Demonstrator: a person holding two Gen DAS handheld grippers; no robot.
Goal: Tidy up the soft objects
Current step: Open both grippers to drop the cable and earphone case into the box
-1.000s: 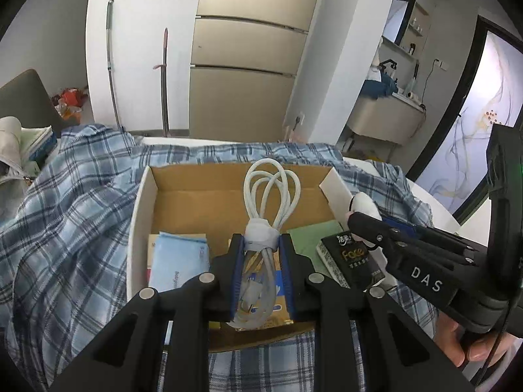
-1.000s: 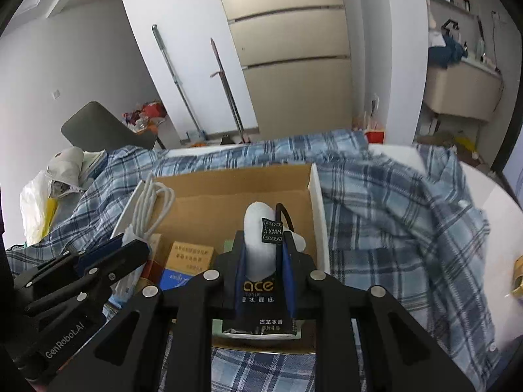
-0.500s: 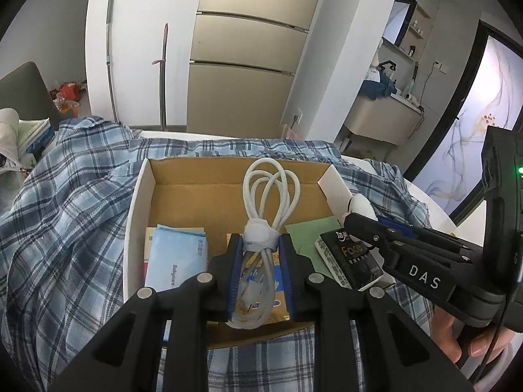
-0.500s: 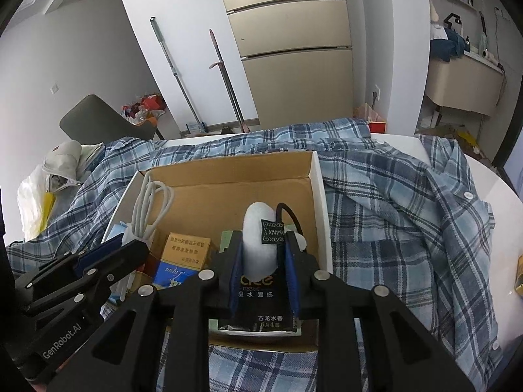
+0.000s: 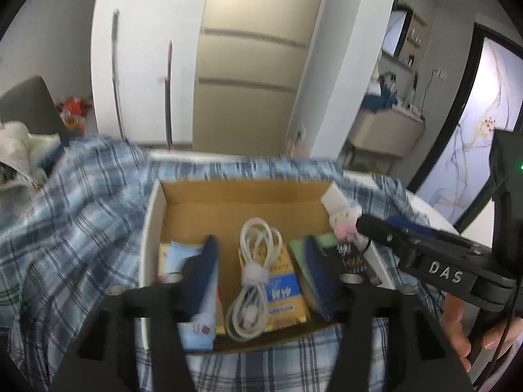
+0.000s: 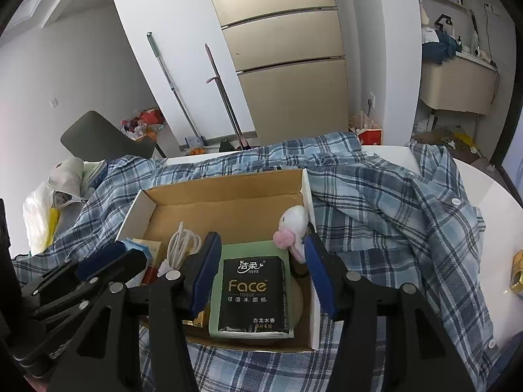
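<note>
My left gripper (image 5: 260, 269) has its jaws opening, with the white cable (image 5: 253, 277) lying loose between the blue pads and neither pad pressing on it. The cable rests coiled in the cardboard box (image 5: 153, 225), on a yellow packet (image 5: 284, 289) whose print is too blurred to read. At about 9 o'clock from the cable my left finger (image 5: 204, 271) covers most of a pale blue packet (image 5: 196, 330), so only its top corner and lower end show. The whole left view is smeared, and the far wall of the box is soft-edged.

My right gripper (image 6: 260, 272) also has its jaws opening. The black tissue pack (image 6: 251, 294) lies flat between the pads, clear of both, on a green sheet (image 6: 217, 307) inside the box. At 1 o'clock from the pack the white plush toy (image 6: 292, 228) leans at the box's right wall, its lower half behind my right finger (image 6: 318, 274). A thin dark cord shows just under the toy; I cannot tell what it joins. At 10 o'clock the cable's loops peek over my left gripper's black frame.

The box sits on a blue plaid shirt (image 6: 385, 215) spread over a white table (image 6: 480, 183), whose near edge is hidden by the cloth. At 3 o'clock a gold object (image 6: 517, 276) is cut off by the frame.
</note>
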